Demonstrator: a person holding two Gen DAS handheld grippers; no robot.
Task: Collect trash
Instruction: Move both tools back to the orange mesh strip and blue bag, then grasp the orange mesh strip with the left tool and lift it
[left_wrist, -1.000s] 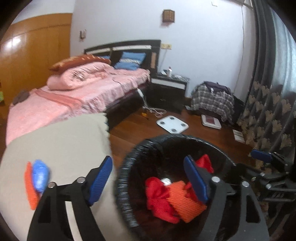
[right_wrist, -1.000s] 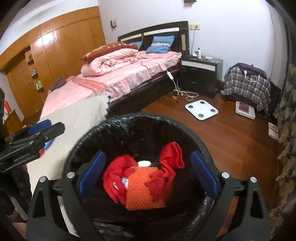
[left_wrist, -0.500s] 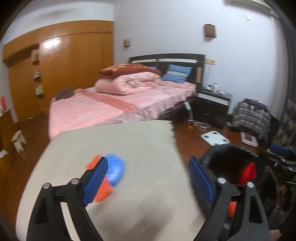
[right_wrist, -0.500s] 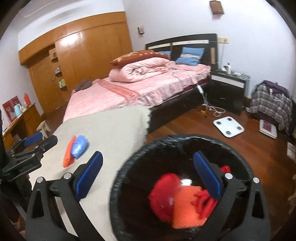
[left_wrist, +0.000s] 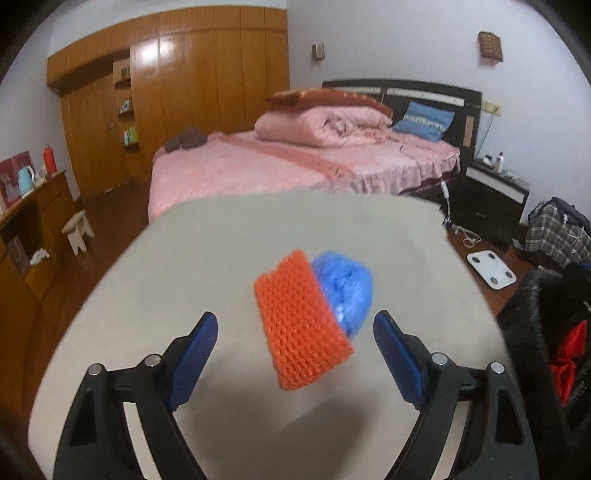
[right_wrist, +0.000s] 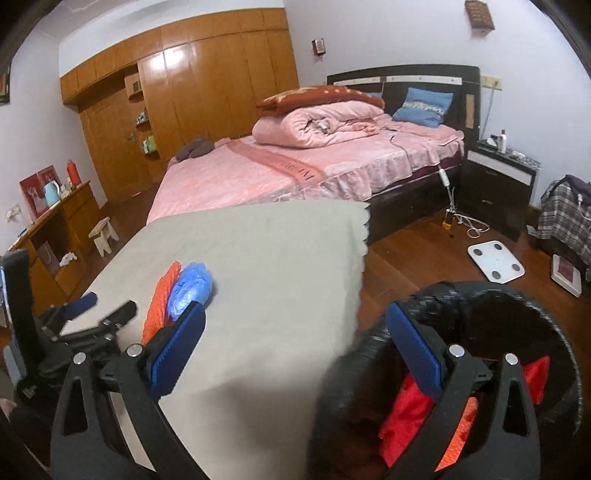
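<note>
The step in hand looks like a pickup of the last scraps on the table (left_wrist: 221, 236): an orange mesh piece (left_wrist: 301, 325) and a crumpled blue plastic wad (left_wrist: 347, 291) lying against each other near the middle of the grey cloth. To do it well, the left gripper (left_wrist: 293, 349) should come down so its fingers straddle both items, with one pad outside the mesh's left edge and the other beyond the blue wad, then close gently until the soft material bunches. Both pieces look light and springy, so a shallow pinch may let the blue wad slip free.

The left gripper is spread wide, holding nothing, with its blue pads to either side of the pair; blur makes it hard to say whether they touch the cloth. The right gripper (right_wrist: 299, 345) is likewise fully parted and empty, poised between the table edge and the black-lined bin (right_wrist: 554, 325), which sits just beside the table and already contains red and orange scraps (right_wrist: 402, 413).
</note>
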